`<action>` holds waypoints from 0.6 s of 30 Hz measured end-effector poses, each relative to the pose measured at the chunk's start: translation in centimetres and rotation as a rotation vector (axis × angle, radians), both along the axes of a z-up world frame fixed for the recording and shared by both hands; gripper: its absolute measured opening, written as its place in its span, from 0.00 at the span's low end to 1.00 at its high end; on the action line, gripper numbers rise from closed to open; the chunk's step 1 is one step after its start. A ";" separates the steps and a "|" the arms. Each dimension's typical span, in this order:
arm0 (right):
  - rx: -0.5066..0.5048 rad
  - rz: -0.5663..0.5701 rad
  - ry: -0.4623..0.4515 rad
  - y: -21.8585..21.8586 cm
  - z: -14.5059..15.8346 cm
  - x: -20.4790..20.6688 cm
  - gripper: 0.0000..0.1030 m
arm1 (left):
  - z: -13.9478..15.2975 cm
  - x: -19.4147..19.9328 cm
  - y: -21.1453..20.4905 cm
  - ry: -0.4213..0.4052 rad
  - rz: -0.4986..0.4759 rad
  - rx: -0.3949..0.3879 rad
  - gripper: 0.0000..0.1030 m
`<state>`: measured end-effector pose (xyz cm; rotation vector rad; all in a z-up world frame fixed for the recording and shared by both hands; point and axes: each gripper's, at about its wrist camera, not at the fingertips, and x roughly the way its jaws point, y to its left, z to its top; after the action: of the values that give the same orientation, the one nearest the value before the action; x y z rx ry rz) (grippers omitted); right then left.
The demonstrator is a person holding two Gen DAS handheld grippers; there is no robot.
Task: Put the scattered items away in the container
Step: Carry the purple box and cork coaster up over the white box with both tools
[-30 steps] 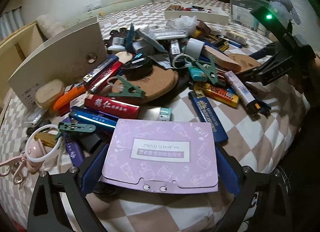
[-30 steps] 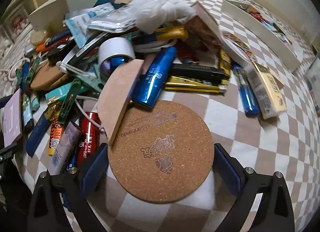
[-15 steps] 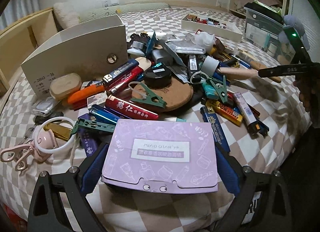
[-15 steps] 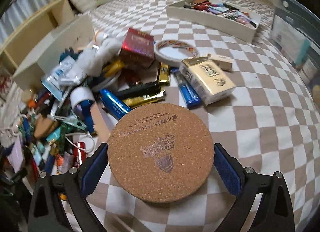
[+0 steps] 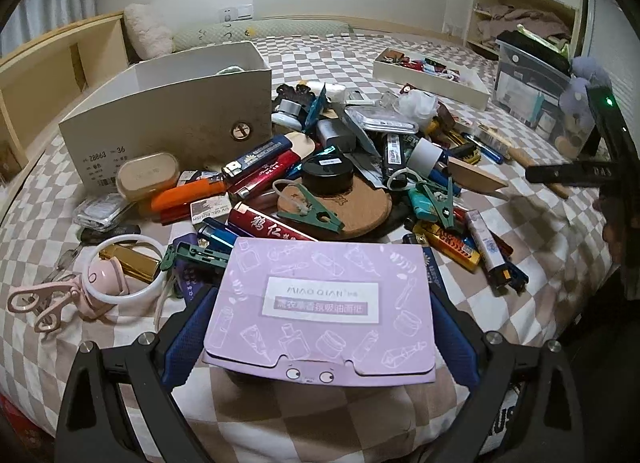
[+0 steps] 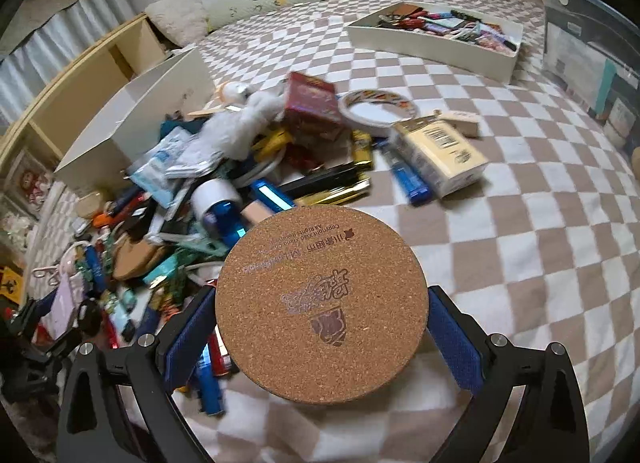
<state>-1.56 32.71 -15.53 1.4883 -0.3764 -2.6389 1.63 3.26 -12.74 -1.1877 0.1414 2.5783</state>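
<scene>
The left gripper (image 5: 320, 327) has its jaws clamped on a lilac packet (image 5: 320, 303). The right gripper (image 6: 320, 327) grips a round cork coaster (image 6: 320, 303) above the cluttered bed (image 6: 520, 263)

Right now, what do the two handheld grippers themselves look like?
Both match: the left gripper and right gripper have black angular frames with silver bolts and blue textured pads. Seen from the left wrist view, the right gripper's black body carries a lit green indicator light and pale lettering.
</scene>
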 end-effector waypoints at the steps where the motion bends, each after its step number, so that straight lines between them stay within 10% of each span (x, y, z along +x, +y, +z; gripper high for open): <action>1: -0.001 0.009 0.002 -0.5 0.1 0.2 0.97 | -0.1 0.0 -0.1 -0.002 0.003 0.004 0.96; 18: -0.067 0.095 -0.002 -8.2 -0.1 1.6 0.97 | 0.1 -1.0 -1.5 0.013 0.032 0.058 0.96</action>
<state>0.03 24.51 -15.68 1.4515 -0.3809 -2.5264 0.64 1.76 -12.66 -1.1622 0.0496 2.5997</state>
